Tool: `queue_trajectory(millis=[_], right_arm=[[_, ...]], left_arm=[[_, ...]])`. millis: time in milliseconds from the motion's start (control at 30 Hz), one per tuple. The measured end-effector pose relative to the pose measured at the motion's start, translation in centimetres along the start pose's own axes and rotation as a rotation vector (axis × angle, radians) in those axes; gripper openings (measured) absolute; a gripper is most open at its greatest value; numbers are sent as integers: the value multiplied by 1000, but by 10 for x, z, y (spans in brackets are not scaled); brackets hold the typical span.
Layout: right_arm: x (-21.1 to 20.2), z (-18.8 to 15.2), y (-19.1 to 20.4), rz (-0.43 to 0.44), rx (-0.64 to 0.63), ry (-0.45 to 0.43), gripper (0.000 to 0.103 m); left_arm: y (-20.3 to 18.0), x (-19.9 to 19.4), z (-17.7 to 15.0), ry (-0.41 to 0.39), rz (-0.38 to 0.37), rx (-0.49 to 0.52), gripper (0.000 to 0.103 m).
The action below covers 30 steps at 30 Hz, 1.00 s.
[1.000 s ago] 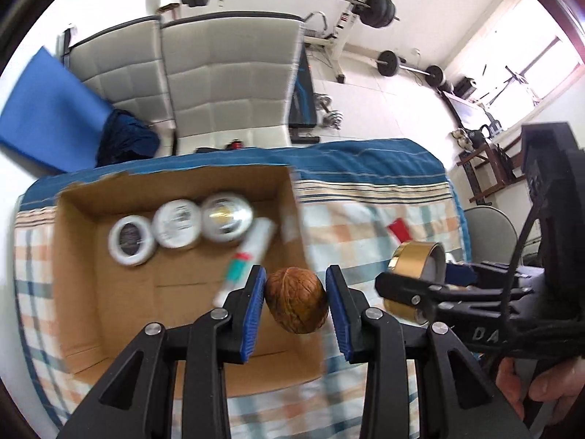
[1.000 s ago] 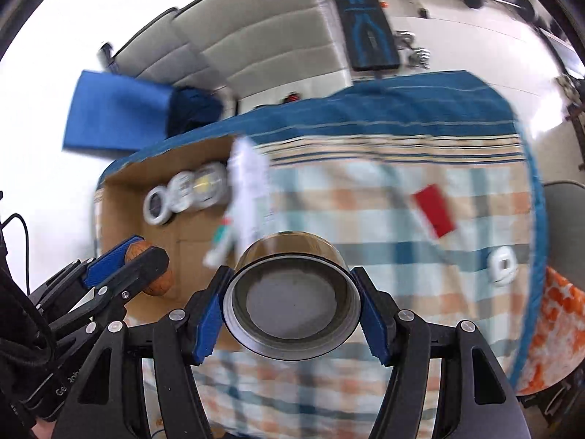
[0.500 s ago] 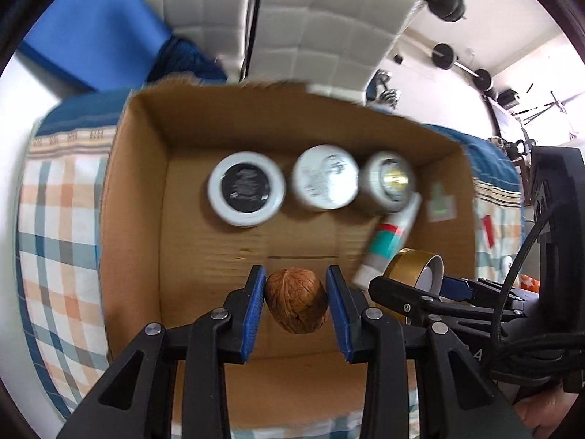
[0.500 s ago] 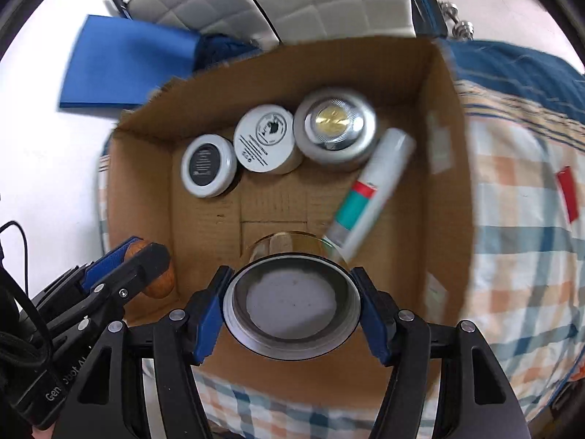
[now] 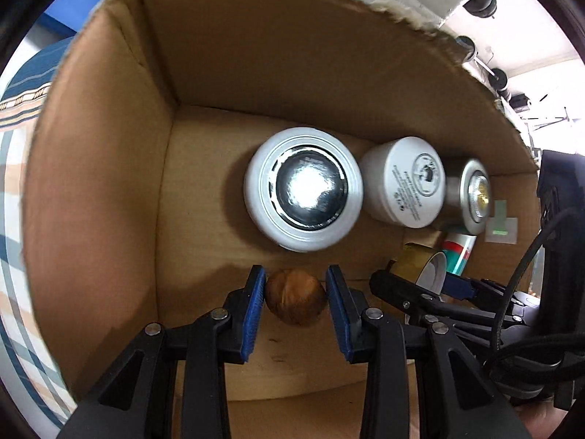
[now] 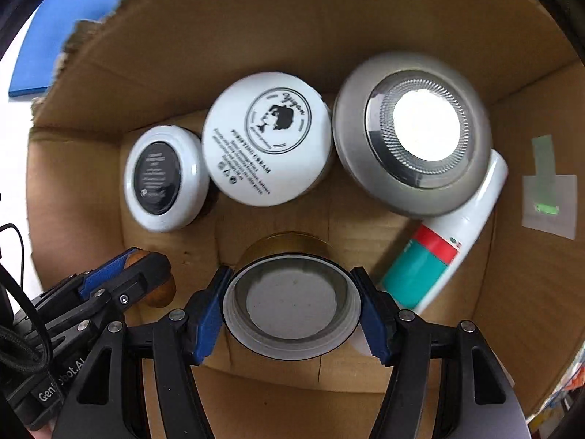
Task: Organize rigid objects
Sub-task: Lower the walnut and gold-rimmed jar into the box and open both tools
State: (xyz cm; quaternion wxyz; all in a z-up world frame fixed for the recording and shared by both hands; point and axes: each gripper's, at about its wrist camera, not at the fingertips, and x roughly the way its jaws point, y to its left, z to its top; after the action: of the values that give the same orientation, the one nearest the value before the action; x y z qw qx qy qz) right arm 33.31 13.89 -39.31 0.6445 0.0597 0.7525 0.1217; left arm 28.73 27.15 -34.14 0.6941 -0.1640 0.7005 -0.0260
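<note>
Both grippers point steeply down into the cardboard box (image 5: 109, 190). Left gripper (image 5: 295, 298) is clamped on a brown walnut (image 5: 295, 301); its blue pads press the nut from both sides, and the nut is over the bare floor in the left part of the box, near its front. Right gripper (image 6: 292, 305) is clamped on a gold jar (image 6: 290, 309), seen with its white open rim toward the camera, over the middle of the floor. In the right wrist view the two grippers stand close side by side, the left one at the lower left with the walnut (image 6: 161, 291) partly hidden behind its fingers. Along the back wall stands a row of three round containers: a white jar with a black lid label (image 6: 162, 177), a white cream jar with printed text (image 6: 268, 139) just beside it, and a silver jar with a shiny top (image 6: 413, 135). These three look touching or nearly touching. A white tube with a red and teal band (image 6: 438, 245) lies slanted, its upper end under the edge of the silver jar and its lower end near the right pad. Free floor remains in front of the row, mostly on the left side by the side wall, and a narrow strip along the front wall. The back rim of the box is torn and uneven. A small taped tag (image 6: 548, 197) sits on the right wall. Outside the box, a checked cloth (image 5: 14, 197) shows at the left edge.
</note>
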Motion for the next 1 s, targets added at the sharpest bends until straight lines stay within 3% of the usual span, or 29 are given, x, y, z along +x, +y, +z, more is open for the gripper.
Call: queue_trajectory(millis=[67,167,233,300,467,633,800,1000], right_arm=[[5,3,0,-4,7,12,68],[9,7,-5,-7,14,10,68],[9,8,-7,-11,20,7,68],[6,8,-11,-9,22,-1,79],[-9,6,-18,-31,17,-9,86],[-31,-8,-25,-65,12,-25,90],[-53,-28,-32,-92,-13,-54,103],[-88,-59,-29,-112,-52,-133,103]], left_arm=[[-1,1,1,4,3,5,32],[1,-1,1,11,20,-4,41],[1,-7,2,0,29,-6,53],[3,-15,1,-10,23,-7,55],[-6,-36,-6,-43,69,21,64],[-16,-59,-25,-103,126,44,95],[-16,-79,-52,-152,134,46,103],[-25,-106,-76,-252,163,58,103]])
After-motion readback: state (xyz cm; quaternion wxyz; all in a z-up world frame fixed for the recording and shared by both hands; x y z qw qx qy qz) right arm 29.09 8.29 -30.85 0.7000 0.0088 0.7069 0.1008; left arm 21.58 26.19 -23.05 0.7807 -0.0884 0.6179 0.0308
